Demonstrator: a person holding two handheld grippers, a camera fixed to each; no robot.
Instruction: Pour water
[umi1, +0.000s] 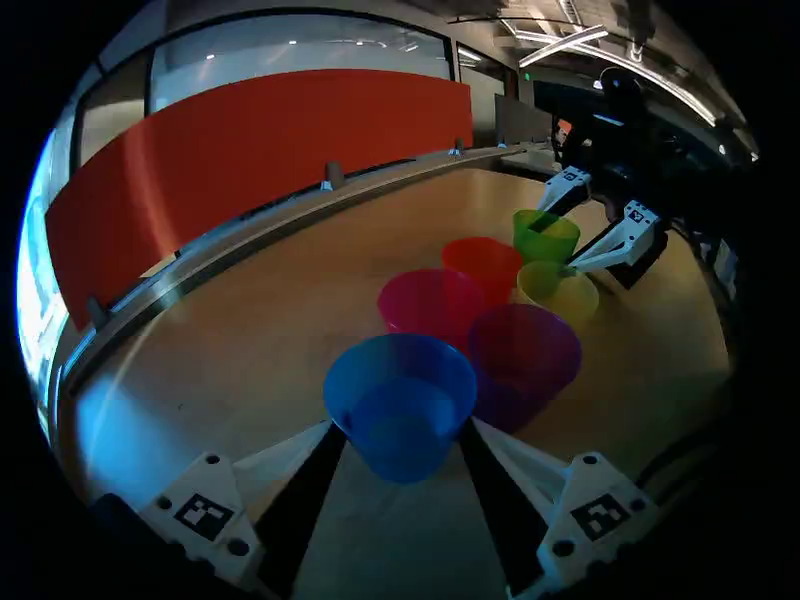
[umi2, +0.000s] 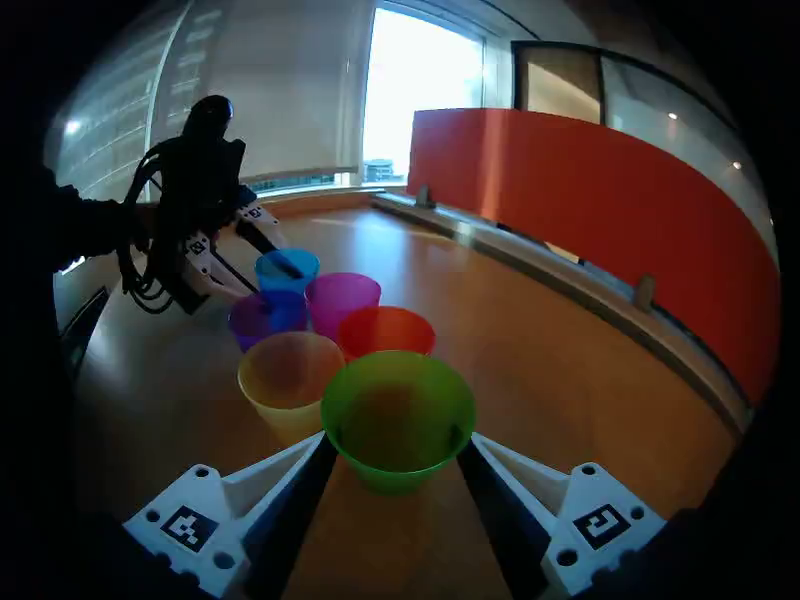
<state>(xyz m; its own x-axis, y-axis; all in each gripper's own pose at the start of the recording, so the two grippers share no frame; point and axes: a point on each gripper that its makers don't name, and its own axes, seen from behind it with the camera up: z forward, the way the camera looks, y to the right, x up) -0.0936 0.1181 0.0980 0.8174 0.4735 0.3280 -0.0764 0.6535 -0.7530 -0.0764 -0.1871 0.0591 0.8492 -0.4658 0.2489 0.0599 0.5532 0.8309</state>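
Twice over, found a cup pinched and ready. Nearest, saw the left gripper closed on the blue cup, with a finger pressed to each side of its wall, and the cup upright; could not say whether resting on the table or just lifted, nor tell water from tinted plastic inside. Just beyond, counted four more packed close, touching or nearly so: purple cup, pink cup, red cup, yellow cup. At the far end of that cluster, made out the right gripper clamped likewise on the green cup, also upright, with its wall squeezed between both fingers in the right gripper view. Judged the step as the hold before the pour, with nothing tilted yet. Reckoned the next move to call for lifting one held cup clear of its neighbours, bringing its rim over the receiving cup and tipping slowly, without knocking the tight cluster. Underneath, noted smooth pale wood with a soft sheen, probably slippery for light cups. Farther off, saw a grey rail along the table edge, a long orange-red screen, then a bright window and strip lights overhead.
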